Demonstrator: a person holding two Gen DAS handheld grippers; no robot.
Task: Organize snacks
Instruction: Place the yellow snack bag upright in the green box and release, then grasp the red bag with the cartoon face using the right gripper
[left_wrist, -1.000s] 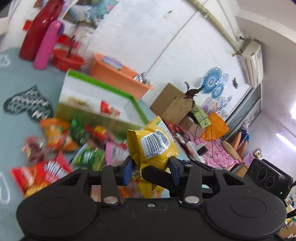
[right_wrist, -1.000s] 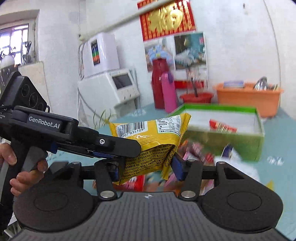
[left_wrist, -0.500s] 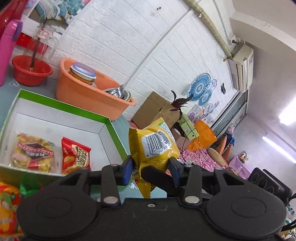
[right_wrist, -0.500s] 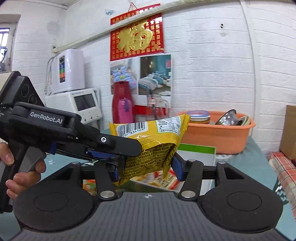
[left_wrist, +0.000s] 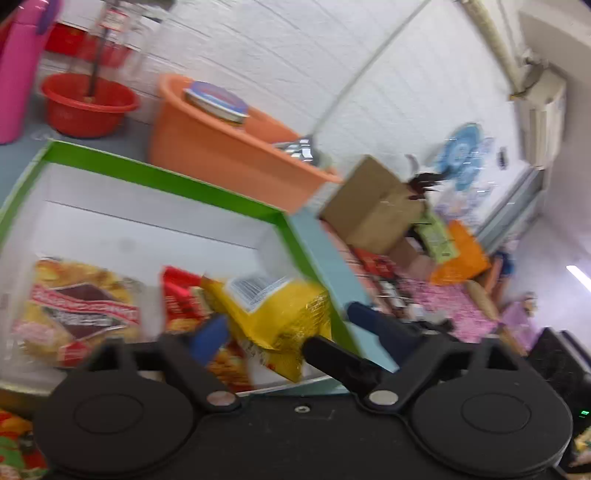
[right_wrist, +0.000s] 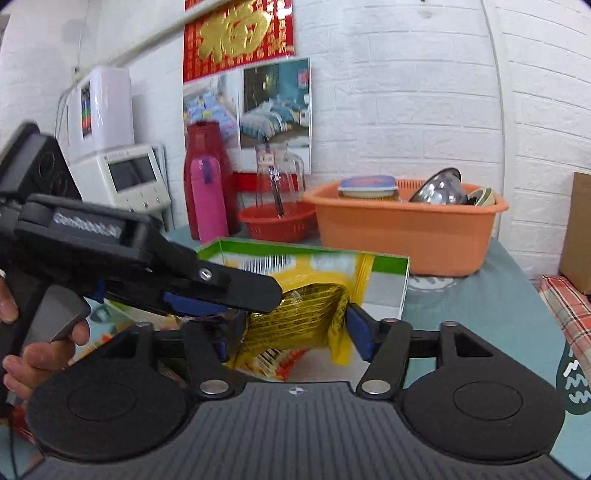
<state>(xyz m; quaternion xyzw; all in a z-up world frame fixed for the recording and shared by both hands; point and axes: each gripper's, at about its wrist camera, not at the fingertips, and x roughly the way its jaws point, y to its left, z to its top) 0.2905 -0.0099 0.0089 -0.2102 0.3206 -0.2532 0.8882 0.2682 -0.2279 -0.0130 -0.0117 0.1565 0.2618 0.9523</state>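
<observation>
A yellow snack bag (left_wrist: 275, 314) with a barcode is blurred and tilted between the spread jaws of my left gripper (left_wrist: 288, 332), over the right end of the green-rimmed white box (left_wrist: 166, 181). My right gripper (right_wrist: 291, 334) is also open around the same yellow bag (right_wrist: 299, 314), with the left gripper's body (right_wrist: 147, 266) crossing just above it. Inside the box lie a yellow-and-red snack pack (left_wrist: 77, 310) and a red snack pack (left_wrist: 181, 299).
An orange basin (right_wrist: 402, 232) with a jar and metal bowls stands behind the box. A red bowl (left_wrist: 88, 107), a pink bottle (right_wrist: 208, 197) and a red flask (right_wrist: 201, 147) stand at the back left. More snack packs (left_wrist: 14, 443) lie at the lower left.
Both grippers have opened and the yellow bag has slipped down from their grip toward the box. Both views have moved closer over the box.
</observation>
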